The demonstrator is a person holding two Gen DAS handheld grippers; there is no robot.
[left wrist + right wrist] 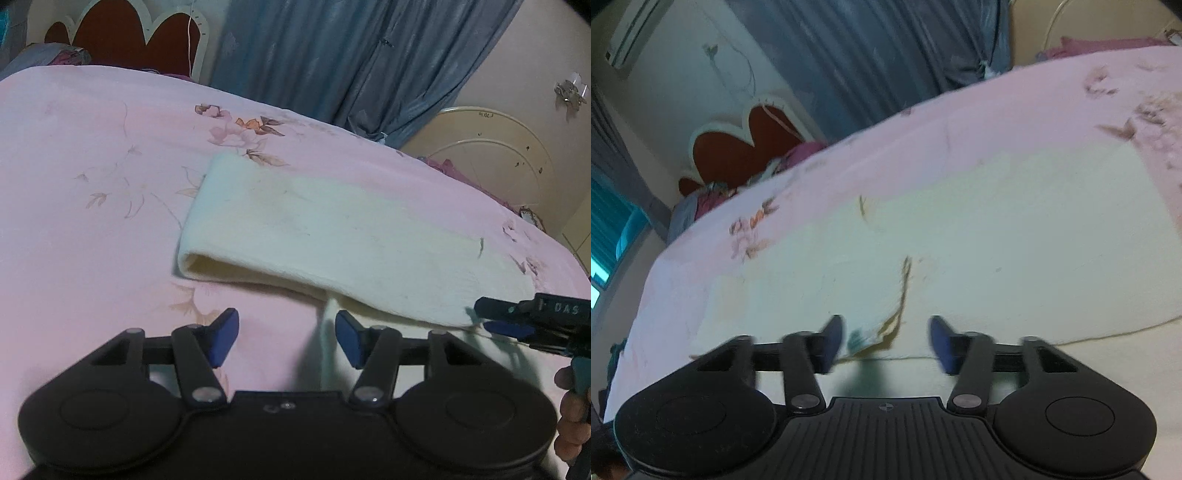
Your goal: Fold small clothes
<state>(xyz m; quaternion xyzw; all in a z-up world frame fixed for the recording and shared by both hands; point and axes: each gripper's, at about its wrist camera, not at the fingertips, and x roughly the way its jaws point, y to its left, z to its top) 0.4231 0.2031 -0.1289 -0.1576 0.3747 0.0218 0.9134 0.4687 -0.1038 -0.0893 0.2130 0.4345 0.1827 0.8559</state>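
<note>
The left gripper (286, 341) has its blue fingers (223, 341) standing apart over the pink bedspread (92, 166), with nothing between them, just short of the near edge of the cream cloth (332, 236). The right gripper (886, 341) also has its fingers (833, 343) apart, with a frayed corner of the cloth between them; whether the pads press it cannot be told. The cloth lies folded on the bed, its looped fold toward the red headboard (122, 33). Blue curtains (332, 55) hang beyond the cloth.
</note>
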